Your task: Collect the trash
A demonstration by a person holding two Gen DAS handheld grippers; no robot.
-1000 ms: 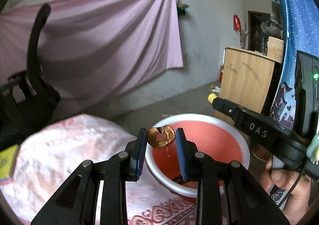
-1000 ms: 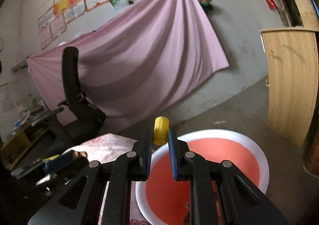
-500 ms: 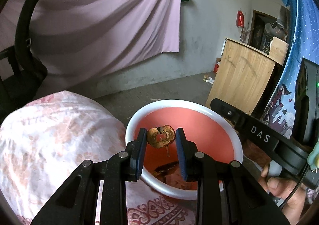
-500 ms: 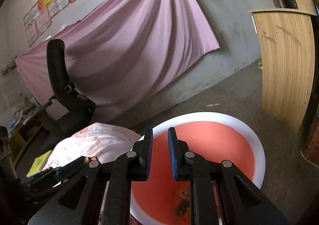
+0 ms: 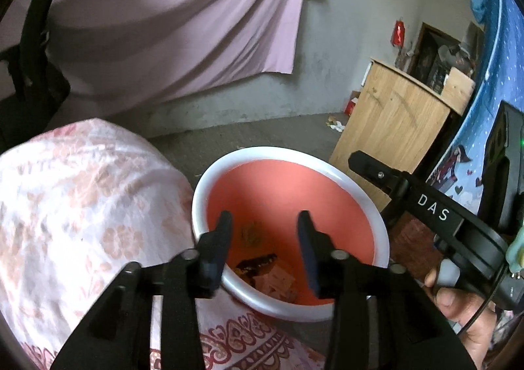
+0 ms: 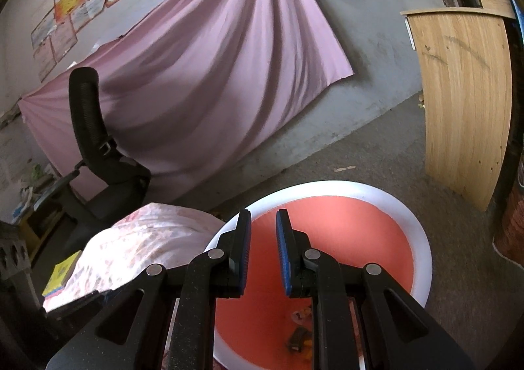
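A white-rimmed bin (image 5: 288, 152) with a salmon-red inside stands on the floor beside a floral cloth. My left gripper (image 5: 263, 222) hangs over its near rim with its jaws opening and nothing pressed between the pads. A blurred brown scrap (image 5: 250, 234) shows just below them, inside the bin. A dark wrapper (image 5: 257, 265) and paper bits lie at the bottom. My right gripper (image 6: 263, 217) is shut and holds nothing, above the same bin (image 6: 422, 239). In the left wrist view its black body (image 5: 432, 207) reaches in from the right, held by a hand (image 5: 458, 311).
A surface draped in floral cloth (image 5: 82, 199) presses against the bin's left side. A black office chair (image 6: 98, 153) stands behind it, with a yellow booklet (image 6: 60, 273) nearby. A wooden cabinet (image 6: 465, 101) stands right of the bin, and a pink sheet (image 6: 213, 75) hangs on the wall.
The left jaws have spread and the brown scrap they held has dropped into the bin. The yellow piece at the right fingertips a second ago is gone. Both views tilted further down.
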